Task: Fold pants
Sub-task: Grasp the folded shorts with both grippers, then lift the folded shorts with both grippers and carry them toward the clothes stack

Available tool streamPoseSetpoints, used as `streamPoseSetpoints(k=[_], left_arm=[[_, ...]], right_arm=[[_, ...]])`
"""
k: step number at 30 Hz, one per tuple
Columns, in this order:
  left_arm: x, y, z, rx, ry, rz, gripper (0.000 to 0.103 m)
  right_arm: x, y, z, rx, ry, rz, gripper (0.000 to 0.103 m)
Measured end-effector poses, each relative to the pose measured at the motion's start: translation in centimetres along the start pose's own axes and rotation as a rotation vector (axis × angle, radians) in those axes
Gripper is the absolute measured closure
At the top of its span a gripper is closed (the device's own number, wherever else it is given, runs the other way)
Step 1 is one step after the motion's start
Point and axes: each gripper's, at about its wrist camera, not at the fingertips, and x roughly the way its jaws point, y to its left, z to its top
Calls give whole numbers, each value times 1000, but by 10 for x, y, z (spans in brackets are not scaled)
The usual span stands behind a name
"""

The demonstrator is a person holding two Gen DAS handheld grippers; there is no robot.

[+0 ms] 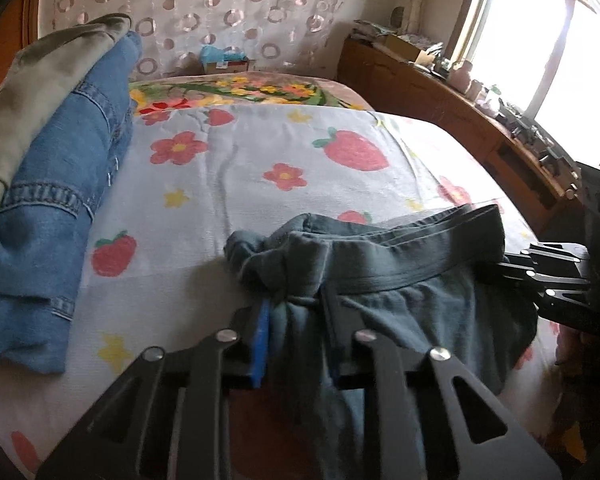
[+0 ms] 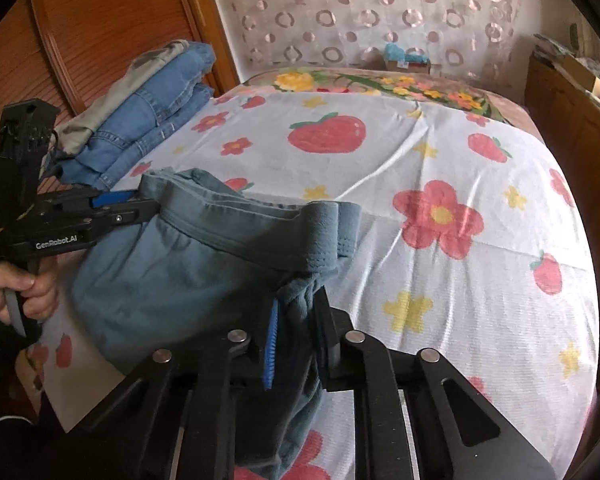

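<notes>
Grey-blue pants (image 1: 400, 280) lie at the near edge of the bed with the waistband (image 1: 420, 248) toward the pillows. My left gripper (image 1: 296, 312) is shut on a bunched fold at the waistband's left end, cloth pinched between its blue-padded fingers. In the right wrist view the same pants (image 2: 172, 276) hang from the right gripper (image 2: 296, 308), which is shut on the waistband's right end. The left gripper (image 2: 140, 206) shows there at the far left, clamped on the other end, a hand holding its handle. The right gripper (image 1: 512, 268) enters the left wrist view from the right edge.
A stack of folded blue jeans (image 1: 60, 184) with an olive garment (image 1: 32, 92) on top lies at the bed's left side. The bed sheet (image 1: 260, 168) has strawberries and flowers. A wooden cabinet (image 1: 440, 104) with clutter stands right, below a window.
</notes>
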Motion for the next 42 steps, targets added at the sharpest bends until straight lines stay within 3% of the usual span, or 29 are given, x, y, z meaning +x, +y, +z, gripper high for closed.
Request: streamPoseSetpoints(k=[5, 24, 42], left_arm=[[-17, -10, 1, 22, -43, -12, 91], [-118, -43, 6, 78, -268, -12, 91], [-183, -43, -15, 79, -377, 19, 91]], right_arm=[[-17, 6, 5, 0, -46, 9, 93], [-98, 46, 5, -47, -228, -39, 94], [-144, 87, 7, -140, -308, -54, 94]])
